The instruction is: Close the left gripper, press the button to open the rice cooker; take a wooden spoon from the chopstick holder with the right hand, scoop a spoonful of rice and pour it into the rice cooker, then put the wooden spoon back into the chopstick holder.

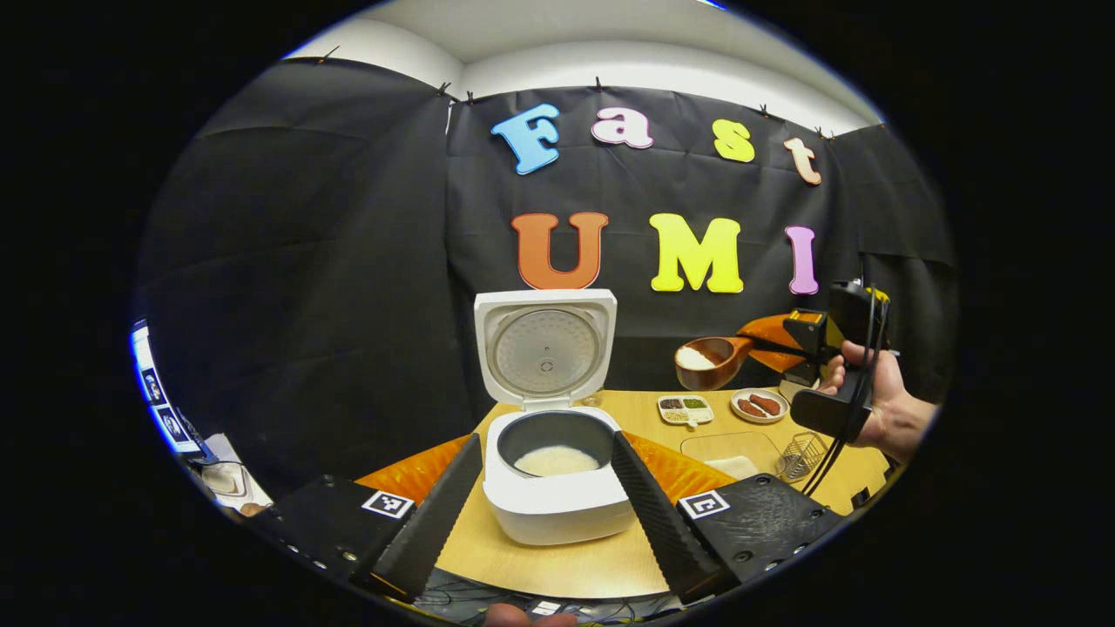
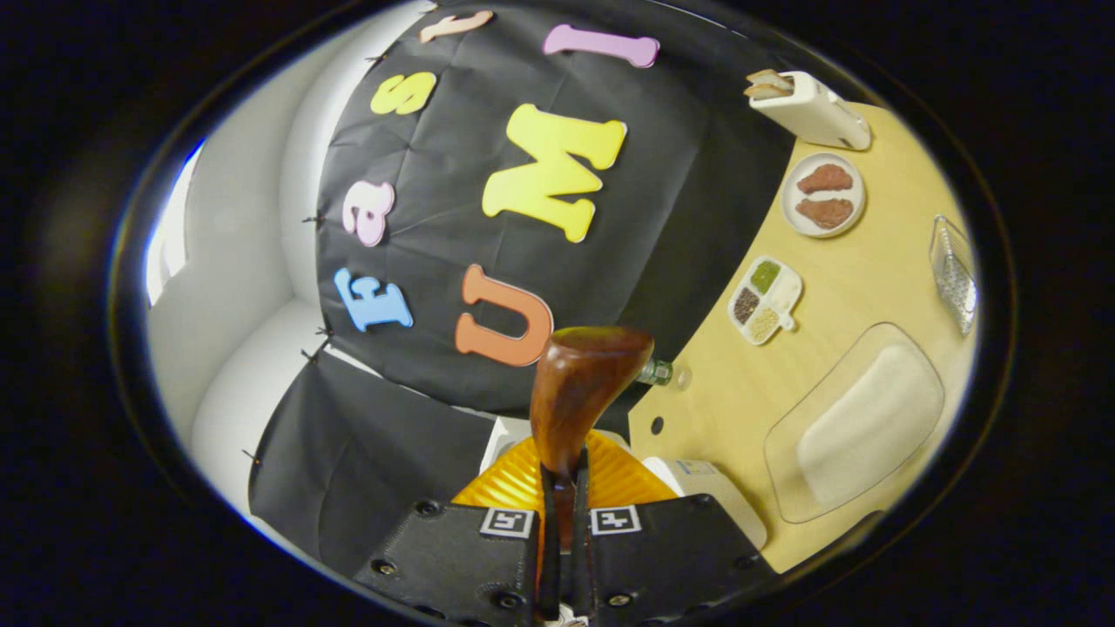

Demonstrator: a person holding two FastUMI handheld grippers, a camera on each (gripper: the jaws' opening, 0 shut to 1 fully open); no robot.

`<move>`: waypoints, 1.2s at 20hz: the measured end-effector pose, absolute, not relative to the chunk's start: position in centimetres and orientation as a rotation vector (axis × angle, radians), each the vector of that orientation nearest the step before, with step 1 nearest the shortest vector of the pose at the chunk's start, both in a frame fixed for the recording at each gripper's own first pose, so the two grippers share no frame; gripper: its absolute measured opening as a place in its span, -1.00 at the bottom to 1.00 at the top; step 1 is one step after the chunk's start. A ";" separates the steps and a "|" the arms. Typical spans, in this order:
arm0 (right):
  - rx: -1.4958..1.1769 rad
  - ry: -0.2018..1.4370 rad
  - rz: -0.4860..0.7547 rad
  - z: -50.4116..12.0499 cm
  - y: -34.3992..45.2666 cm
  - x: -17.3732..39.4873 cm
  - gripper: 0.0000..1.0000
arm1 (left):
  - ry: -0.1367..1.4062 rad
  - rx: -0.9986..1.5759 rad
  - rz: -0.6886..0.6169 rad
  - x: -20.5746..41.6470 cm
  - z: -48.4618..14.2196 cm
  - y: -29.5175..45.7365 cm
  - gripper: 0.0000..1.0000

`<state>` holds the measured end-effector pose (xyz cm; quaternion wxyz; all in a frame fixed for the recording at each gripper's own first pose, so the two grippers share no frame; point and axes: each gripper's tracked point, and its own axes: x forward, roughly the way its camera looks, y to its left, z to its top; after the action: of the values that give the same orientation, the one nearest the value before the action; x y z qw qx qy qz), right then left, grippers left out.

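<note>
My right gripper (image 2: 557, 488) is clamping the rice-filled brown wooden spoon (image 1: 707, 360) beside the open white rice cooker (image 1: 553, 475); my left gripper (image 1: 546, 492) is gaping apart.

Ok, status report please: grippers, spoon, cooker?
Right gripper shut on brown wooden spoon, rice loaded. Left gripper open, empty. White rice cooker lid up. Path clear.

toaster (image 2: 814, 109) at table's far edge | plate of sausages (image 2: 823, 194) | seasoning dish (image 2: 765, 300) | wire rack (image 2: 952, 274)

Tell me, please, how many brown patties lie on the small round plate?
2: both on the plate near the toaster, one patty nearer the toaster, the other patty beside it. None seems hidden.
</note>
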<state>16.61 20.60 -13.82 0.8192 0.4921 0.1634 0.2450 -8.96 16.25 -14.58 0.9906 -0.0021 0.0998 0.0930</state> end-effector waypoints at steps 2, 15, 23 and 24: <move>1.015 0.364 0.538 -14.4 23.0 17.3 -0.79 | 0.194 -0.008 0.210 -9.5 -14.6 17.9 0.91; 0.507 0.402 0.447 -21.9 33.9 21.7 -0.79 | 0.203 -0.055 0.255 -12.4 -15.5 23.0 0.89; 0.196 0.376 0.430 -23.5 35.5 22.3 -0.78 | 0.190 -0.065 0.254 -12.0 -15.7 23.8 0.89; 0.164 0.371 0.432 -23.6 35.7 22.3 -0.79 | 0.188 -0.065 0.257 -11.9 -15.8 24.0 0.89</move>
<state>22.31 35.70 -23.56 0.9565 0.0806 0.1826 0.2129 -11.91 23.96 -15.82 0.9869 -0.0324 0.0934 0.1278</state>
